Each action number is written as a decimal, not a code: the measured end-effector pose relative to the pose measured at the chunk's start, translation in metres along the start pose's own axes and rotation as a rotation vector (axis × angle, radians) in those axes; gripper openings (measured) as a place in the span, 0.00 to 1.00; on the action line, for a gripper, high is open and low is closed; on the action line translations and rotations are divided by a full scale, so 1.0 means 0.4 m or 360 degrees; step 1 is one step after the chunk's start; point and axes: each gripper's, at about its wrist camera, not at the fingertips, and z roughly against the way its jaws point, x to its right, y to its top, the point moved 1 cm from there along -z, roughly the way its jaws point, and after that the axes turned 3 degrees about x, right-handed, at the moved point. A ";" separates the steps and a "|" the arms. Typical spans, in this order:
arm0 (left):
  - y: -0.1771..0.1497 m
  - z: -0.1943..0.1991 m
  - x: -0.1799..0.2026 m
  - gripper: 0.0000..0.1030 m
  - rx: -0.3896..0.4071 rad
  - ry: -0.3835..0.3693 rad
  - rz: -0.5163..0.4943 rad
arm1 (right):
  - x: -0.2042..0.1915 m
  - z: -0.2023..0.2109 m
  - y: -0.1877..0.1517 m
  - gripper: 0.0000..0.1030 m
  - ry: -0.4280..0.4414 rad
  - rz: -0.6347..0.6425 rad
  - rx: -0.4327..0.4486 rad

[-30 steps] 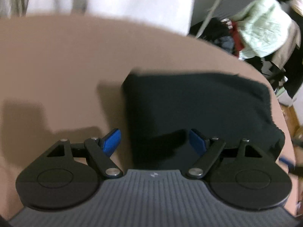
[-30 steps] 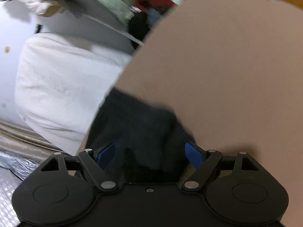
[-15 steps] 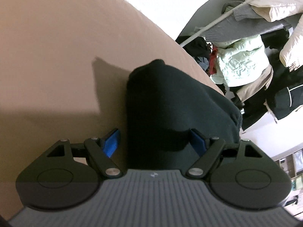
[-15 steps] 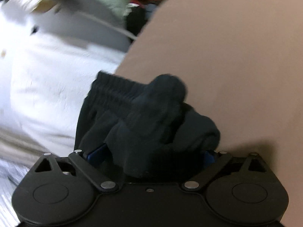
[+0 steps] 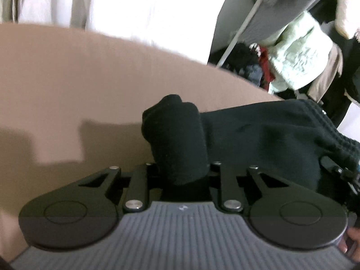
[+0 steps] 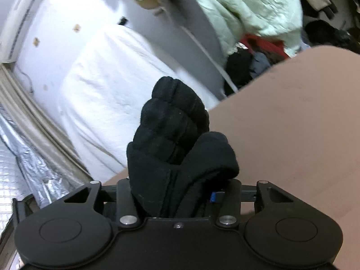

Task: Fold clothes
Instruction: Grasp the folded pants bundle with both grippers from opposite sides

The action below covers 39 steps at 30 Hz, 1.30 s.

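Left gripper [image 5: 181, 168]: jaws have just been closing, now drawn in narrow and clamped on a bunched fold of the black garment [image 5: 258, 135]. The blue pads are buried in the cloth. A thick roll of fabric stands up out of the jaws, tilted a little left.

The rest of the garment trails off to the right from the left gripper, draped low over the tan table [image 5: 78, 78] toward its right edge. A ribbed band of the garment shows at the far right of the left wrist view, where part of the other gripper's black frame also reaches in. A fingertip [image 5: 352, 238] of the person shows at the lower right corner, behind the gripper body.

Right gripper [image 6: 177, 193]: jaws have just been closing too, now about half drawn in and pressed on a fatter wad of the same black garment [image 6: 171, 139]. One blue pad [image 6: 213, 196] peeks out on the right side, against the cloth. The wad stands up in rounded, stacked folds, over the table's left edge [image 6: 292, 123].

Beyond the table: a white quilt [image 6: 108, 72], a pale green jacket [image 6: 247, 6] and a heap of dark and red clothes [image 5: 254, 67]. Both views are blurred.
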 end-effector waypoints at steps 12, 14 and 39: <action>-0.099 0.371 -0.085 0.21 0.0277 0.0301 -0.0290 | -0.193 -0.016 -0.082 0.47 0.0469 0.0176 -0.0303; -0.124 0.417 -0.121 0.21 0.0258 0.0292 -0.0242 | -0.224 -0.016 -0.106 0.47 0.0493 0.0221 -0.0353; -0.271 0.329 -0.360 0.41 0.0114 0.0005 0.0304 | -0.142 -0.156 -0.265 0.56 0.0312 -0.0004 -0.0522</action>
